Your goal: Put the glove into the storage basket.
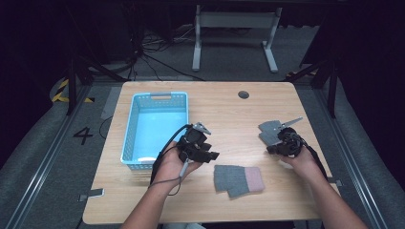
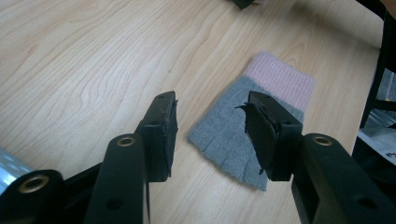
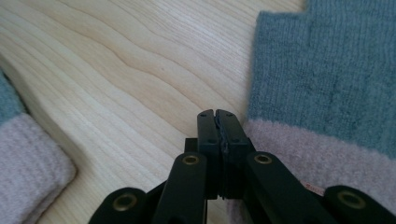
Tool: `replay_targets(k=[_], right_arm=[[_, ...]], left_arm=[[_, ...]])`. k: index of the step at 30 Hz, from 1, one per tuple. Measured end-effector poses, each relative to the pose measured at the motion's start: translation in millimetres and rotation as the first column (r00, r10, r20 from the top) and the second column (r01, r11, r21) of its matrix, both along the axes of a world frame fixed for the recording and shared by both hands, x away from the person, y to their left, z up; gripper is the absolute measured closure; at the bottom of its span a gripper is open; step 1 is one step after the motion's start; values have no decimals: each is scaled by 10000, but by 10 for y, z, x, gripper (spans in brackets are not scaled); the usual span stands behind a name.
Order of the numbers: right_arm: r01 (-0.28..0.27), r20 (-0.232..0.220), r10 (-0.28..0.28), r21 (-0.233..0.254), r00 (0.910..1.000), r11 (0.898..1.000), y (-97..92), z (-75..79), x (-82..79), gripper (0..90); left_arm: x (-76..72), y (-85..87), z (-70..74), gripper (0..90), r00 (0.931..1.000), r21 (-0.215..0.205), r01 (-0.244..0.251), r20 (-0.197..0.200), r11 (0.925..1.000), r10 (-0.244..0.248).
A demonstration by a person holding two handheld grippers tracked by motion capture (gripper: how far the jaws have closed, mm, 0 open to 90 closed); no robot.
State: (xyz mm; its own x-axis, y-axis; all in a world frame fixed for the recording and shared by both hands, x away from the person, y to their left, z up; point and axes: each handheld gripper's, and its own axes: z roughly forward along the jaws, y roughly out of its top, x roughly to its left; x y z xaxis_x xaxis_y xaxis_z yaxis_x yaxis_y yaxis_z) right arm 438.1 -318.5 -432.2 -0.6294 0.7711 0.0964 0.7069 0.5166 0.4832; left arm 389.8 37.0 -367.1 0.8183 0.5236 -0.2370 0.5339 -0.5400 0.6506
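Two grey knit gloves with pink cuffs lie flat on the wooden table [image 1: 229, 109]. One glove [image 1: 239, 180] [image 2: 243, 130] is near the front edge; my left gripper [image 1: 212, 155] [image 2: 212, 105] hangs open just left of it, its jaws wide apart and pointing at it with nothing between them. The other glove [image 1: 270, 130] [image 3: 327, 70] lies at the right. My right gripper [image 1: 273, 148] [image 3: 217, 114] is shut, its tips low over bare wood beside that glove's pink cuff [image 3: 322, 149]. The first glove's cuff [image 3: 28, 163] shows at the left edge of the right gripper view.
A light blue plastic basket [image 1: 155, 98] stands on the left half of the table, close behind my left hand. A round cable hole [image 1: 243, 94] sits near the far edge. Bare wood lies between the two gloves.
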Motion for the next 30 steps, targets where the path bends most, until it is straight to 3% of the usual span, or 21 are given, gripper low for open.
replay_targets(k=[6, 11, 14, 22, 30], right_arm=[[44, 450, -68, 511, 9990, 9987, -38, 151, -28, 820], [496, 900, -560, 720, 9944, 9962, -119, 315, 59, 737], [884, 906, -956, 799, 9913, 9929, -183, 373, 151, 689], [1539, 830, -1574, 472, 9840, 9870, -292, 390, 348, 620], [1943, 517, -1939, -31, 9797, 9809, -341, 288, 505, 499]], left_arm=[[-4, -6, -13, 540, 10000, 58, 19, -27, 10000, -19], [-18, 19, -11, 540, 10000, 89, -38, -19, 10000, 38], [-27, 43, -12, 540, 9999, 97, -116, -5, 9999, 116], [-21, 87, -16, 538, 9997, 59, -230, -36, 9997, 231], [-23, 89, -14, 538, 9997, 20, -230, -41, 9997, 230]])
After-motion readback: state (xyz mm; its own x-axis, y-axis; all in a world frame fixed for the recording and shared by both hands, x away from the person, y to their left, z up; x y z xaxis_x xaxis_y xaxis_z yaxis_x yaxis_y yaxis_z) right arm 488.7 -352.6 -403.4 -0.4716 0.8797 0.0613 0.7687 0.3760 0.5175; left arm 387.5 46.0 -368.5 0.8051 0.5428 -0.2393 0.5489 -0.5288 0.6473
